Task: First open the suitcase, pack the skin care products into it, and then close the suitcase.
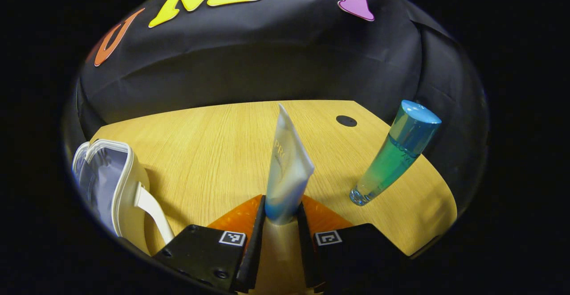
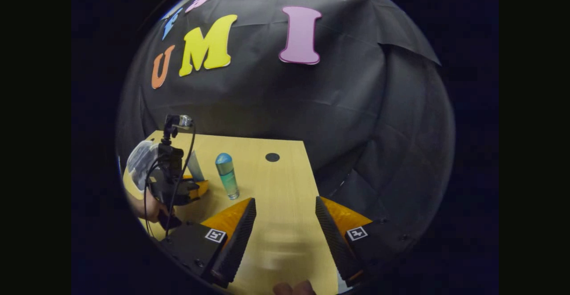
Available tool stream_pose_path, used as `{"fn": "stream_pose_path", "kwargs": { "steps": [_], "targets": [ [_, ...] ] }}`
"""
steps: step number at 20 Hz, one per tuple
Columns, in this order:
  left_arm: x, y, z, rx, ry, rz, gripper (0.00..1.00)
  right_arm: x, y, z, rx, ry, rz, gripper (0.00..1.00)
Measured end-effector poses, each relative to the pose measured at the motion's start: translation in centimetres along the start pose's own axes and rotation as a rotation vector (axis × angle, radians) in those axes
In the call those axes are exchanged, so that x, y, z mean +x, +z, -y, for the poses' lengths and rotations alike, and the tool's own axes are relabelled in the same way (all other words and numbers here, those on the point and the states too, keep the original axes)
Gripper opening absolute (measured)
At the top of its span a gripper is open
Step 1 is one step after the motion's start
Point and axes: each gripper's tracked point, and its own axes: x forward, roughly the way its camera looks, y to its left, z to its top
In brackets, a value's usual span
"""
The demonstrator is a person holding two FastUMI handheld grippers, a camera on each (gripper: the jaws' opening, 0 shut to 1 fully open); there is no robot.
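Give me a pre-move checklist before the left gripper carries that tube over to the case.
1. Grip on the tube: the left gripper has both fingers pressed on the white tube near its lower end. Ok.
2. Tube clear of the wooden table: it stands upright between the fingers; whether it is lifted, cannot tell.
3. Case open: the white case to the left shows its pale lining. Ok.
4. Path to the case: bare tabletop between tube and case. Ok.
5. Blue-green bottle: standing apart on the other side, away from the path. Ok.
6. Right gripper: open, holding nothing, well off to the side. Ok.
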Motion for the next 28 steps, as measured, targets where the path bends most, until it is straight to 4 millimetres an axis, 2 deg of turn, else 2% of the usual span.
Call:
{"fn": "stream_pose_path", "kwargs": {
  "steps": [2, 3, 7, 11, 14, 16, 20, 21, 24, 27, 28],
  "targets": [
    [-0.9, 0.8, 0.1, -0.015, -0.018, 0.013, 0.41, 0.5, 0.2, -1.0, 0.003, 0.029, 0.009, 0.78],
    [-2.1, 1.7, 0.0, -0.017, -0.024, 0.027, 0.41, 1.1, 0.4, -1.9, 0.019, 0.046, 0.012, 0.78],
    [-8.7, 5.3, -0.5, -0.053, -0.039, 0.087, 0.4, 5.0, 0.8, -6.6, 0.093, 0.126, 0.029, 0.8],
    [-14.9, 6.0, -3.8, -0.092, -0.002, 0.096, 0.4, 9.7, -0.1, -11.0, 0.079, 0.183, 0.033, 0.78],
    [-18.8, 6.1, -7.3, -0.161, 0.051, 0.092, 0.4, 13.1, -1.6, -13.1, 0.059, 0.205, 0.004, 0.8],
    [-20.8, 5.8, -9.9, -0.193, 0.084, 0.088, 0.4, 15.4, -2.5, -13.6, 0.058, 0.2, -0.021, 0.8],
    [-23.6, 4.0, -15.8, -0.225, 0.174, 0.061, 0.4, 17.7, -3.8, -14.4, 0.046, 0.199, -0.053, 0.7],
    [-24.2, 3.6, -17.2, -0.224, 0.193, 0.055, 0.4, 17.9, -4.2, -14.6, 0.053, 0.199, -0.069, 0.6],
    [-25.3, 2.8, -21.4, -0.216, 0.24, 0.042, 0.4, 18.4, -4.7, -14.4, 0.046, 0.182, -0.084, 0.53],
    [-25.1, 2.1, -23.4, -0.23, 0.224, 0.014, 0.4, 18.5, -4.6, -14.3, 0.054, 0.174, -0.098, 0.4],
    [-24.8, 1.8, -23.8, -0.235, 0.207, 0.005, 0.4, 18.3, -4.5, -14.3, 0.055, 0.175, -0.106, 0.4]
  ]
}}
